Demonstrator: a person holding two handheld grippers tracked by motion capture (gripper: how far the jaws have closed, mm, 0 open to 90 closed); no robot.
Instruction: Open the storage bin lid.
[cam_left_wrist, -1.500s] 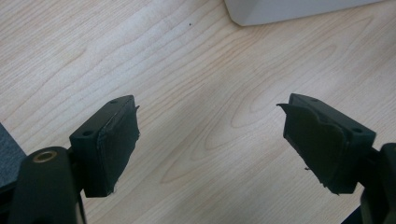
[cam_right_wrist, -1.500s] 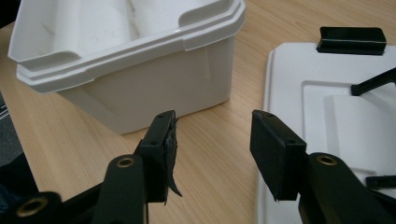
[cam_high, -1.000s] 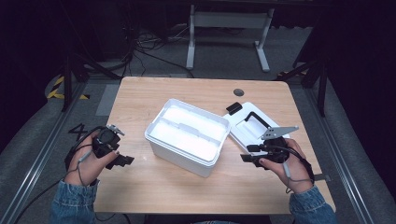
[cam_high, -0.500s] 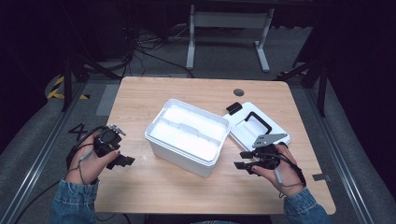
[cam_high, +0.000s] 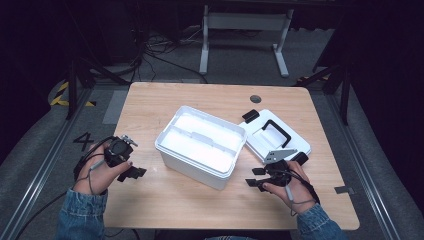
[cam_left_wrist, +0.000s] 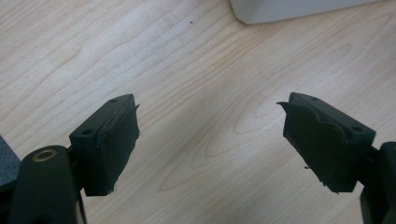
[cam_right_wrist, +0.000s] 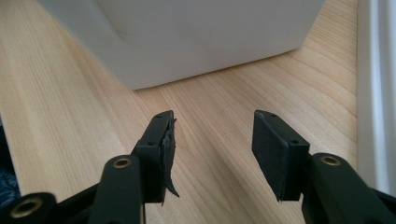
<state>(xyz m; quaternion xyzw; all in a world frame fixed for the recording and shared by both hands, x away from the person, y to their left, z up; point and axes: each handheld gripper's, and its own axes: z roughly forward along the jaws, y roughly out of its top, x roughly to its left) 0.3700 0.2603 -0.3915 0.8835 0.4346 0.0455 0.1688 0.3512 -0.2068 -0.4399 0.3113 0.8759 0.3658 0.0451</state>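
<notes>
While the white box (cam_high: 201, 146) sits in the middle of the surface (cam_high: 165, 205), the right claw (cam_high: 255, 177) rests near its corner and the left claw (cam_high: 134, 172) waits nearby, both apart and empty.

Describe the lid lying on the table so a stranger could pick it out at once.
Start from the wooden table and find the open white box at its middle. Just to the right of the box, touching its side, lies the flat white lid, ahead of the right gripper. Unlike the deep box, it is shallow and carries a black handle.
</notes>
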